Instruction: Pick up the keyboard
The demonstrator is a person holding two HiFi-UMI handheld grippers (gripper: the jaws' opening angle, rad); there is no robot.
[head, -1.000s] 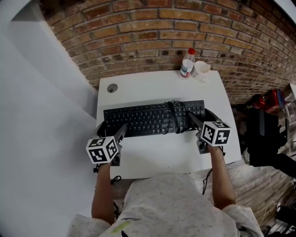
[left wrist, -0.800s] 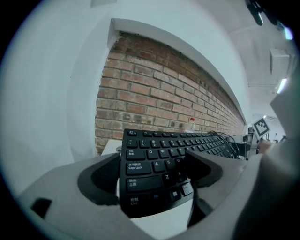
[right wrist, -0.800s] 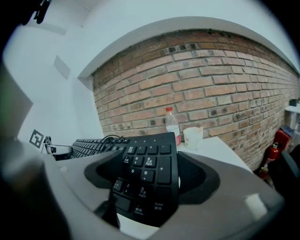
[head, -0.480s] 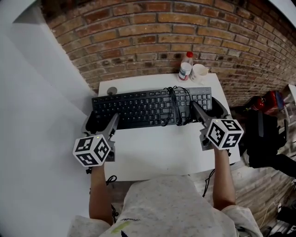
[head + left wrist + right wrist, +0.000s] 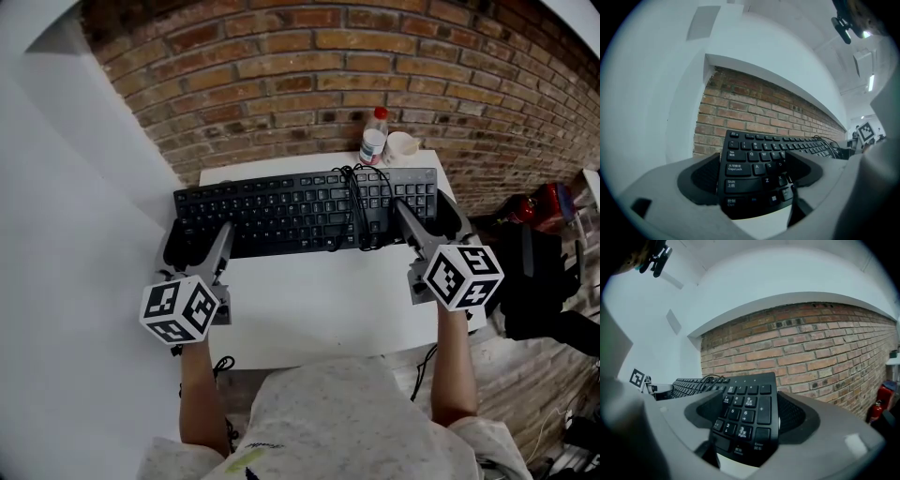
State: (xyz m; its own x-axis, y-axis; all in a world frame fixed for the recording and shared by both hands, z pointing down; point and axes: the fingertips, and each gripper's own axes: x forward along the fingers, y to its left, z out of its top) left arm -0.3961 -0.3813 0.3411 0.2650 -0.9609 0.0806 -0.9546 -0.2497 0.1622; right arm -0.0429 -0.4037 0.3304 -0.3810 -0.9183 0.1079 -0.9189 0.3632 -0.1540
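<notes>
Black keyboard (image 5: 300, 214), head view: long axis 9 to 3 o'clock, lying at 12 o'clock from both grippers. It sits over the far half of the white desk (image 5: 319, 309), and its left end overhangs the desk's 9 o'clock edge. It looks carried rather than resting. A cable (image 5: 354, 211) is looped over the keys right of centre. Left gripper (image 5: 197, 246) takes the 9 o'clock end and right gripper (image 5: 429, 217) the 3 o'clock end, so neither hand is nearer. Bottle (image 5: 373, 141) and cup (image 5: 401, 145) stand just beyond at 1 o'clock, against the brick wall (image 5: 309, 66).

Left gripper view: jaws closed on the keyboard's (image 5: 750, 171) left end. The Ctrl-to-Esc column runs from 6 up to 12 o'clock between them, with the remaining keys trailing off toward 3 o'clock.

Right gripper view: jaws closed on the number-pad end (image 5: 747, 411). The keyboard runs away toward 9 o'clock. Any further lift probably calls for both ends rising level.
</notes>
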